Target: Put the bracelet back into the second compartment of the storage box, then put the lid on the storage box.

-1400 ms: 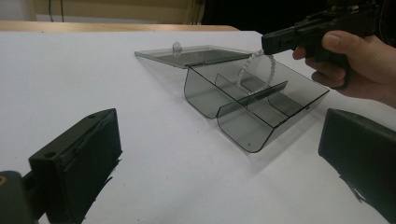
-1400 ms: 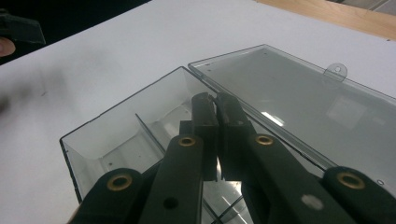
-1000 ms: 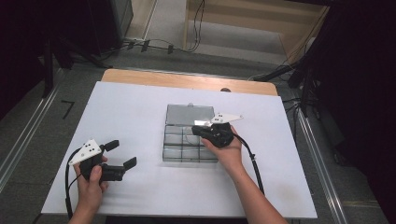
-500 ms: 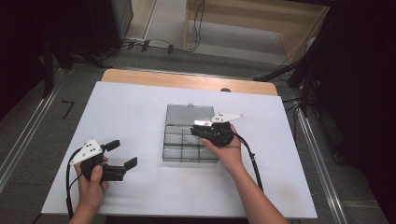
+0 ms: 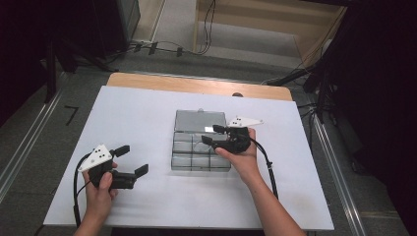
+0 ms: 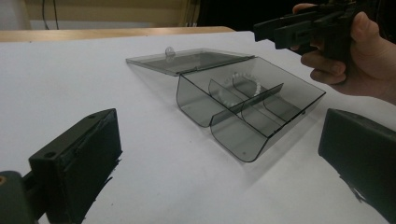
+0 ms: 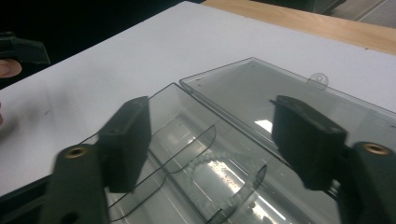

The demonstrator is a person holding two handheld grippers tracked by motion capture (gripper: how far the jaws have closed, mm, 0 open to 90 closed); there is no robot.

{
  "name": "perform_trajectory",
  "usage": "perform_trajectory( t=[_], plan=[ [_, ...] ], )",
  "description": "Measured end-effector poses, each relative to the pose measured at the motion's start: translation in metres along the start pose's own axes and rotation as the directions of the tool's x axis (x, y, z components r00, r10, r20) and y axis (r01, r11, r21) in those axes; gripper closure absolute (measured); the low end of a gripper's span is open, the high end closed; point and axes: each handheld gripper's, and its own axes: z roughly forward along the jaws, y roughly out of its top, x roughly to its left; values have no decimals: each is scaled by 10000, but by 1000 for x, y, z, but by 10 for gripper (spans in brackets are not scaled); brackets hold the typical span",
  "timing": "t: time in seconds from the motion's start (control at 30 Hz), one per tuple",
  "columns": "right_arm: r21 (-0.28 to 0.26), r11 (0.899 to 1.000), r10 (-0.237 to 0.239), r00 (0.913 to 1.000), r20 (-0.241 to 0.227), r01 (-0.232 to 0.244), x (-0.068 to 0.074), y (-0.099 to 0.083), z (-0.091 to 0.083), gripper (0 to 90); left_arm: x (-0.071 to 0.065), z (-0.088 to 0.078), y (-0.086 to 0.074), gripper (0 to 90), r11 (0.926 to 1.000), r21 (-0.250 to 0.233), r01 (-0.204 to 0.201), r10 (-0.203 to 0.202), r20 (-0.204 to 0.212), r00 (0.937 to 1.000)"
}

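A clear smoky-grey plastic compartment box point(image 5: 201, 150) lay in the middle of the white table top point(image 5: 137, 113), its flat lid point(image 5: 199, 120) swung open and resting on the table on the far side. Inside, in a compartment beside the hinge at the box's right end, lay a bracelet of small white beads point(image 7: 219, 179), draped across a low curved divider point(image 7: 238, 191). The right gripper point(image 5: 215, 135) hovered over that compartment, held in the person's right hand point(image 5: 243, 155); its black jaws had just been opening and stood wide apart, with the bracelet below them and nothing pressed between the pads. The left gripper point(image 5: 134, 160), in the left hand point(image 5: 101, 189), hung well apart from the box over bare table near the front left, its jaws spread wide and empty.
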Motion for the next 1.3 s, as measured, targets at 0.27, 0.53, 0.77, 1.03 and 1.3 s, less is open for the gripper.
perform_trajectory(
  t=[0.27,0.53,0.77,1.03,1.3],
  plan=[
    [-111,9998,141,9999,-92,-142,-6,1,-13,10,-5,10,10,0,9997,68,-250,249,115,9996],
    [-256,9987,433,9989,-183,-437,-15,-5,-25,0,-9,22,21,0,9991,127,-402,398,266,9989],
    [-327,9987,390,9992,6,-390,-17,-9,-30,0,-9,35,31,0,9988,181,-457,450,406,9982],
    [-397,9982,457,9990,-30,-458,-21,-10,-36,0,-7,47,41,0,9989,147,-449,441,500,9978],
    [-387,9977,565,9984,14,-564,-26,-11,-38,0,0,60,49,0,9992,205,-335,324,518,9981]
  ],
)
